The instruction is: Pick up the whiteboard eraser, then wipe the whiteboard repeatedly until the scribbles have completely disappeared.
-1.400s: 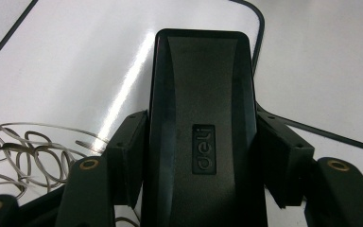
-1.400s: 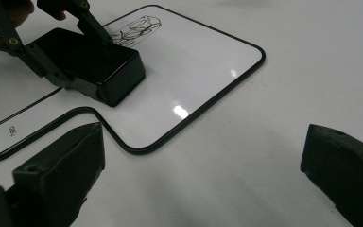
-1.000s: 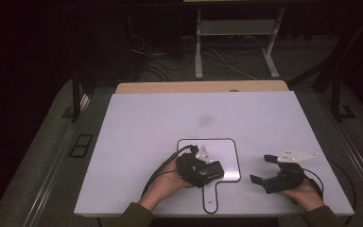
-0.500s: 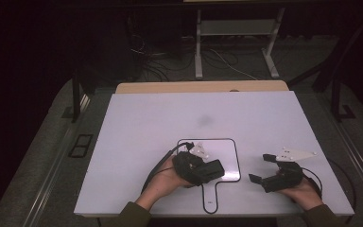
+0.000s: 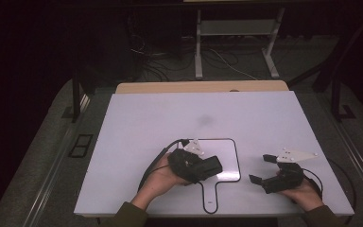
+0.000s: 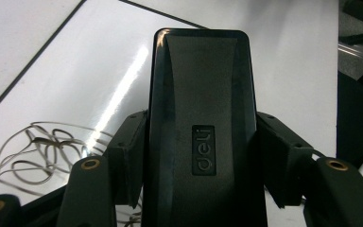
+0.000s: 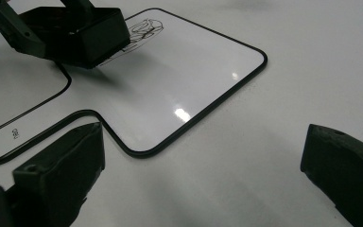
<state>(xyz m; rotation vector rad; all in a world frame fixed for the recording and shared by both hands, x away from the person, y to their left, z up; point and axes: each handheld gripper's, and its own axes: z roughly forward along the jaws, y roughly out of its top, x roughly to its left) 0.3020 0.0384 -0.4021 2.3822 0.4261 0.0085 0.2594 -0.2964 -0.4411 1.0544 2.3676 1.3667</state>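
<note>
A small white board [image 5: 228,152] with a black rim and a short handle lies on the table near the front edge. My left gripper [image 5: 207,168] is shut on a black block eraser [image 6: 202,94] marked "deli". It holds the eraser low over the board's left part. Whether the eraser touches the board I cannot tell. Thin pen scribbles [image 6: 38,153] lie on the board just beside the eraser. In the right gripper view the eraser [image 7: 82,35] covers part of the scribbles [image 7: 144,26]. My right gripper [image 5: 260,168] rests open on the table to the right of the board, nothing between its fingers.
The white table top [image 5: 170,118] stretches wide beyond the board. A wooden strip [image 5: 201,87] runs along its far edge. Behind it are a metal stand [image 5: 236,28] and loose cables on the dark floor.
The left gripper has shifted slightly over the board with the eraser in it. The right gripper has kept still.
</note>
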